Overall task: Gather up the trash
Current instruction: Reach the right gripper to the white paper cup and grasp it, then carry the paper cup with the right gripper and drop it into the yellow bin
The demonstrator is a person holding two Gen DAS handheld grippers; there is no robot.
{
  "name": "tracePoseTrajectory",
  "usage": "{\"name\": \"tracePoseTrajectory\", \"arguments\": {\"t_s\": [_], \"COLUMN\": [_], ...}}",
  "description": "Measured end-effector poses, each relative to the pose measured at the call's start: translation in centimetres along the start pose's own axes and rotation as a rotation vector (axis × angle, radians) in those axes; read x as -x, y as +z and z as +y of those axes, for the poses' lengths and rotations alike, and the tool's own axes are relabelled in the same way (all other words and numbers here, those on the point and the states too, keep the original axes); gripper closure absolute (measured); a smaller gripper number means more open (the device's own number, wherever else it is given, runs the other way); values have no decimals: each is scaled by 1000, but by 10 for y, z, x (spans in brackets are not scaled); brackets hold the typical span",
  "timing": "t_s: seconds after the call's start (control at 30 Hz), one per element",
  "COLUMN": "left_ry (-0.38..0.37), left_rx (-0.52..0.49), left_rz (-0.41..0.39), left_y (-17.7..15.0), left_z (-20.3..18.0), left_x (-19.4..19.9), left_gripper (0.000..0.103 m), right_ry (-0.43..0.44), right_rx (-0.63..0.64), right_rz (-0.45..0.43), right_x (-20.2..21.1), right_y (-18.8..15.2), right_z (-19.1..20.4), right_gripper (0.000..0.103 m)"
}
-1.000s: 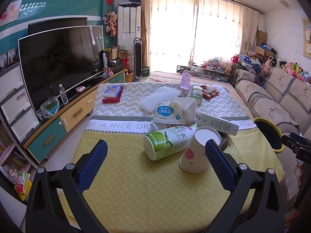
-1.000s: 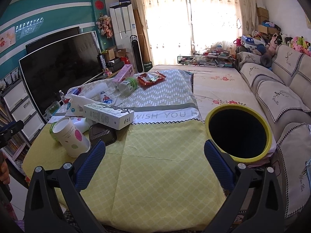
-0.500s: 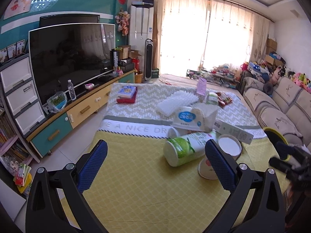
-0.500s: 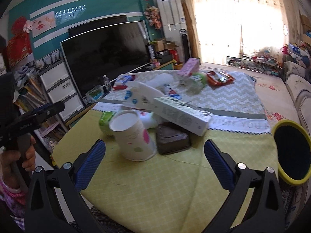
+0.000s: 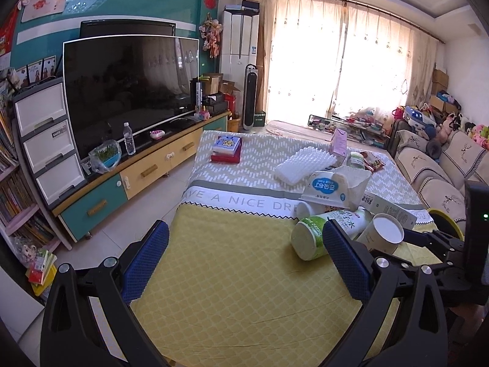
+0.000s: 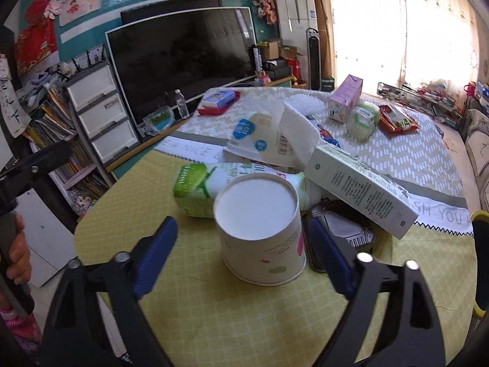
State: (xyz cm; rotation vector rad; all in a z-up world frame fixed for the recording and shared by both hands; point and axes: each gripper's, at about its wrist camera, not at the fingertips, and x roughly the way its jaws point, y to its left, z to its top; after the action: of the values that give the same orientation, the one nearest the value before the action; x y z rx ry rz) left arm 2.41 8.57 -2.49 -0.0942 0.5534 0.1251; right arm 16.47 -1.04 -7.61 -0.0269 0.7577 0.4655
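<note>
An upside-down paper cup (image 6: 262, 232) stands on the yellow tablecloth (image 6: 244, 321), between the blue pads of my open right gripper (image 6: 241, 253), which touch nothing. Behind it lie a green-and-white drink bottle (image 6: 214, 189), a long white carton (image 6: 360, 189) and a dark plastic tray (image 6: 345, 229). In the left wrist view the cup (image 5: 382, 237) and bottle (image 5: 324, 232) sit at the right. My left gripper (image 5: 244, 260) is open and empty over bare cloth. The yellow-rimmed black bin (image 5: 443, 223) stands at the table's right edge.
Further back lie a white yoghurt tub (image 6: 253, 140), a foam sheet (image 5: 302, 165), a pink carton (image 6: 345, 98), a red snack bag (image 6: 397, 122) and books (image 5: 226, 150). A TV (image 5: 131, 91) and cabinet stand left, a sofa (image 5: 440, 165) right.
My right gripper has swung left from the bin and closed in on the paper cup, which now sits between its pads. My left gripper has shifted left, away from the pile.
</note>
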Motion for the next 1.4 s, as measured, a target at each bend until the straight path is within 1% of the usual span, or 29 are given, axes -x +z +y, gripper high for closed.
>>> {"name": "tracePoseTrajectory", "arguments": {"t_s": [0.07, 0.1, 0.13, 0.3, 0.43, 0.6, 0.67, 0.73, 0.83, 0.93, 1.0, 1.07, 1.13, 1.2, 1.3, 1.33, 1.37, 1.4], "left_ry": [-3, -5, -6, -11, -17, -30, -36, -39, -49, -77, -96, -104, -105, -111, -131, -136, -138, -139], "left_rx": [4, 6, 7, 12, 8, -6, -16, -29, -45, -53, -56, -67, -82, -92, -103, -108, -113, -118], "left_rz": [4, 7, 11, 32, 42, 51, 53, 55, 58, 71, 84, 95, 101, 111, 132, 138, 142, 146], "left_y": [-1, -2, -3, -7, -10, -13, -13, -13, -14, -15, -14, -15, -16, -18, -20, -21, -21, -21], "left_z": [2, 2, 3, 3, 0, -8, -13, -18, -28, -38, -43, -51, -60, -67, -78, -82, -84, -85], "left_x": [-2, -4, -5, -15, -18, -21, -21, -22, -23, -27, -30, -34, -38, -42, -49, -52, -54, -56], "left_gripper": [4, 4, 4, 4, 4, 4, 4, 4, 4, 4, 4, 4, 4, 4, 4, 4, 4, 4], "right_ry": [-6, -13, -17, 25, 49, 69, 58, 20, -78, -224, -335, -429, -490, -542, -587, -598, -610, -624], "right_rx": [-6, -8, -10, -26, -35, -60, -75, -93, -165, -288, -371, -449, -511, -551, -600, -617, -631, -642], "right_rz": [22, 22, 20, 15, 2, -61, -103, -142, -203, -251, -262, -260, -237, -212, -157, -145, -128, -121], "right_x": [-8, -10, -11, -9, 3, 34, 51, 70, 98, 122, 134, 141, 140, 134, 116, 109, 103, 101], "right_y": [1, 1, 0, -3, -5, -4, -3, -3, -6, -16, -27, -38, -47, -54, -61, -64, -65, -71], "right_z": [-2, -2, -3, -7, -6, -15, -24, -38, -79, -138, -179, -220, -255, -285, -321, -332, -341, -348], "right_gripper": [34, 43, 44, 45, 45, 45, 45, 45, 45, 44, 44, 44, 44, 44, 43, 41, 37, 29]}}
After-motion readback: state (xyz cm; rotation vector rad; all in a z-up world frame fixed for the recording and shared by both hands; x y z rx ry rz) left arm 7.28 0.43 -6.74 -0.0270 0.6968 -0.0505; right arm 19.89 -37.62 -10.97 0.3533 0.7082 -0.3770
